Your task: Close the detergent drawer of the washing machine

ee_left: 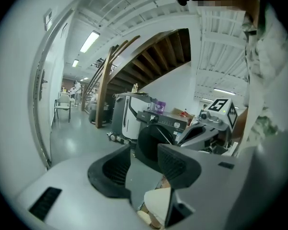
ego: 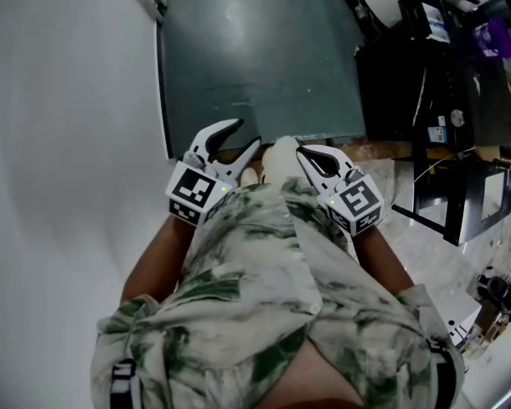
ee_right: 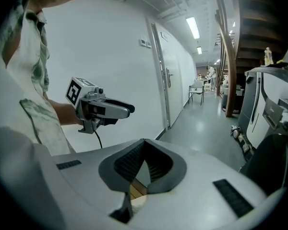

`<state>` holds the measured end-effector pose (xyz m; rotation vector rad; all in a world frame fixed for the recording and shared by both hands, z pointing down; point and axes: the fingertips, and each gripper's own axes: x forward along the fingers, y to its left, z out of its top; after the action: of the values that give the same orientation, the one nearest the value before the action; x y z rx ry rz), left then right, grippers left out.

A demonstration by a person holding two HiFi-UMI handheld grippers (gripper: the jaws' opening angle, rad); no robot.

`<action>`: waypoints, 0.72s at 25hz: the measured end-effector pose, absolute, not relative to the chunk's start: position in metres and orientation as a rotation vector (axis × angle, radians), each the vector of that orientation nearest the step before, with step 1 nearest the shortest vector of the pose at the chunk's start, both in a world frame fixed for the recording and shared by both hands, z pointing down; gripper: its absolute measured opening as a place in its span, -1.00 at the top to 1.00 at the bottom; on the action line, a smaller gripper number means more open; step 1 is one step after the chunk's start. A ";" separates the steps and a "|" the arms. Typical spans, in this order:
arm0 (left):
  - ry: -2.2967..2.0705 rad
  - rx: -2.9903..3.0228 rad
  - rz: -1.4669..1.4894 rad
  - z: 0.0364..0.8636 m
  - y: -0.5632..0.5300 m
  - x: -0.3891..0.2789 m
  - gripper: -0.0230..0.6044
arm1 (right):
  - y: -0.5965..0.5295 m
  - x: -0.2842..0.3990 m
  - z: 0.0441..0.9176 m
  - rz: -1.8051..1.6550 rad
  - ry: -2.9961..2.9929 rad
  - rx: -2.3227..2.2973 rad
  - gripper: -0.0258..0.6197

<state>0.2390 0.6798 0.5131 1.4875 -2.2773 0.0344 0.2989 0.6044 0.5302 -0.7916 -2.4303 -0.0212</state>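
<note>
Both grippers are held close to the person's chest, above the floor. My left gripper (ego: 236,141) (ee_left: 143,169) is open, with a clear gap between its dark ribbed pads and nothing in it. My right gripper (ego: 310,155) (ee_right: 143,145) is shut, its pads meeting at the tips with nothing between them. Each gripper shows in the other's view: the right gripper (ee_left: 207,128) and the left gripper (ee_right: 102,109). A dark-fronted washing machine (ee_left: 159,128) stands some way off ahead of the left gripper. Its detergent drawer cannot be made out at this distance.
A white wall (ego: 68,143) with a door (ee_right: 164,87) runs along the left. Grey floor (ego: 255,58) stretches ahead. A white appliance (ee_left: 127,115) stands beside the dark machine, under a wooden staircase (ee_left: 149,56). Dark equipment and a black frame (ego: 447,186) crowd the right.
</note>
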 end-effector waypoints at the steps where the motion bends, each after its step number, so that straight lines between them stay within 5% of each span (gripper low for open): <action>1: -2.278 1.479 0.032 0.516 0.683 0.231 0.33 | 0.606 0.291 0.532 -0.020 -2.427 -0.798 0.85; 18: -2.211 1.415 0.144 0.527 0.571 -0.048 0.33 | 0.484 0.028 0.547 0.115 -2.376 -0.808 0.85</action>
<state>-0.0481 0.5713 0.5272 1.4147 -2.2114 0.1441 0.0278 0.4838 0.5470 -0.8083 -2.3759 0.1154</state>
